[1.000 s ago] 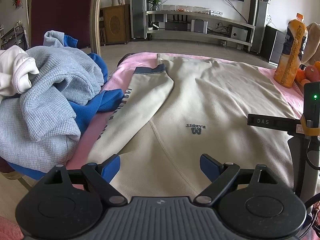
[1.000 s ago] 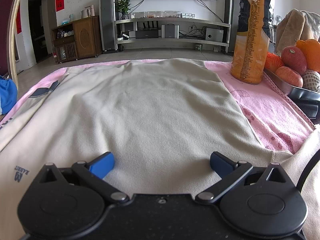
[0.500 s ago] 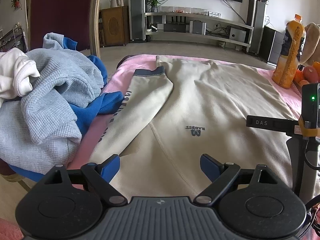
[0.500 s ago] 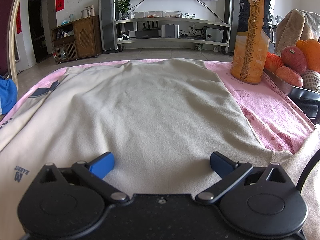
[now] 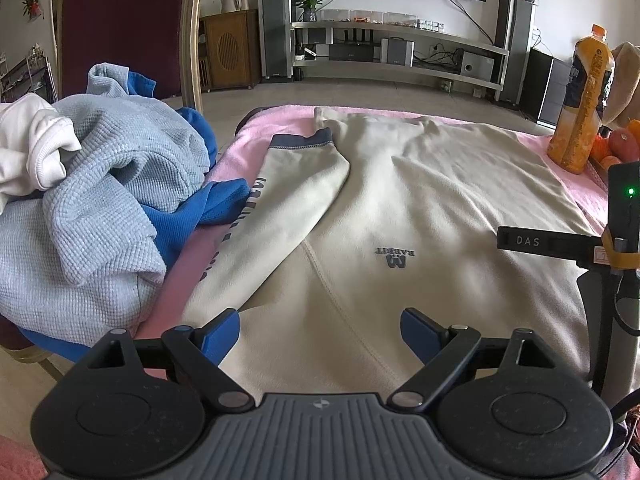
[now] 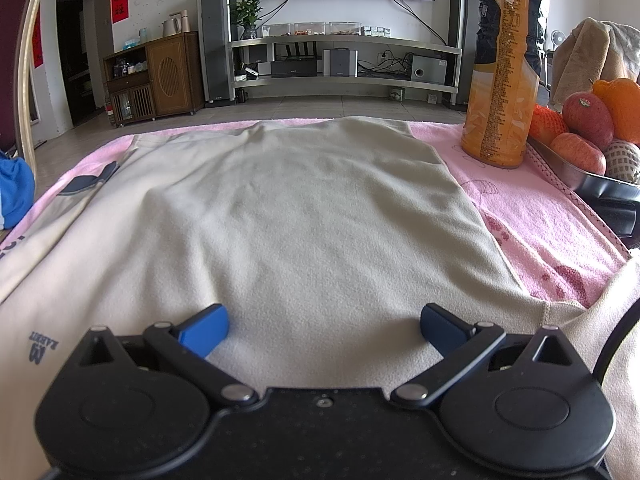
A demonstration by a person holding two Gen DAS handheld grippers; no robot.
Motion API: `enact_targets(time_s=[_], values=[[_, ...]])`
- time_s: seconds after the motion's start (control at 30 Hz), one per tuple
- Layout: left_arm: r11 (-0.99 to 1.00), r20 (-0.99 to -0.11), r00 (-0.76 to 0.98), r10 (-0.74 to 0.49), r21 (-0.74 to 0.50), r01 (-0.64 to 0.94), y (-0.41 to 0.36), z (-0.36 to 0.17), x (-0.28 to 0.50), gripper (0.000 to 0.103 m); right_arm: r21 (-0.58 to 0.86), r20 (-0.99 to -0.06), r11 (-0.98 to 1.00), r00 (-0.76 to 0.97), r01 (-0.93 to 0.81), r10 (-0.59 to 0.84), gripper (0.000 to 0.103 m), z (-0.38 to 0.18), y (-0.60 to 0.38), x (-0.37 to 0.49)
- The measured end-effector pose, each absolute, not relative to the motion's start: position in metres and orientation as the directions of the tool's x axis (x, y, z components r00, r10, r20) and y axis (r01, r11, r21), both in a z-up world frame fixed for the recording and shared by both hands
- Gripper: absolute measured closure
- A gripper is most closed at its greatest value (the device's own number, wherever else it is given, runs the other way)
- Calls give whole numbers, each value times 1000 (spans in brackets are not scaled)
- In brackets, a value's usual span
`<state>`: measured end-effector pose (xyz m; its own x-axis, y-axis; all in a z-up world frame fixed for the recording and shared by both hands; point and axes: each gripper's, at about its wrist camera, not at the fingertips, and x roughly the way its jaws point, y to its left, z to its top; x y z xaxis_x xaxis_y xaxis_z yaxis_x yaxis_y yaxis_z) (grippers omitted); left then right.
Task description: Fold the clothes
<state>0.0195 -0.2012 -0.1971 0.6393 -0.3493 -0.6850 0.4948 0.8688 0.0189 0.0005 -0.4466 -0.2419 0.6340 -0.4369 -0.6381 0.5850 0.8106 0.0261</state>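
Left claw (image 5: pixel 320 326) and right claw (image 6: pixel 323 328), nearest the viewer, both released — blue pads spread wide over the near part of the cream sweatshirt (image 5: pixel 420 208), nothing between them. Whether the pads touch the fabric cannot be told from these low views.

The sweatshirt lies flat, front up and logo showing, on a pink cloth (image 6: pixel 532 216) covering the desk; one sleeve (image 5: pixel 288 208) is already laid alongside the body, its dark cuff toward the far end.

Likely hazards, near to far: a pinch taken here may catch only the top layer, or the pink cloth with it, so the fold drags the covering. At the left, the heap of unfolded clothes (image 5: pixel 100 184) lies just beside the sleeve — a sweeping fold could snag it. At the right, the juice bottle (image 6: pixel 506 64) and the fruit tray (image 6: pixel 592 182) stand on the pink cloth near the sweatshirt's edge; a tug on that cloth, or a wide swing of the right claw, could topple the bottle.
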Motion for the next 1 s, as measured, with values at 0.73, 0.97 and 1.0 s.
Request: enact_targets(time_s=[0.73,0.97,1.0], values=[[865,-684,641,-349,27,500,-201,-197,18,15,26,-638,811,634,585,-437,0,-242,-447,1],[866,-685,640,-346,28,498,-201,-197,18,15,26,-638,811,634,585,-437,0,-242,-447,1],[866,-686,640,-346,29,499,-201,-197,18,15,26,-638,811,634,585,-437,0,-242,-447,0]])
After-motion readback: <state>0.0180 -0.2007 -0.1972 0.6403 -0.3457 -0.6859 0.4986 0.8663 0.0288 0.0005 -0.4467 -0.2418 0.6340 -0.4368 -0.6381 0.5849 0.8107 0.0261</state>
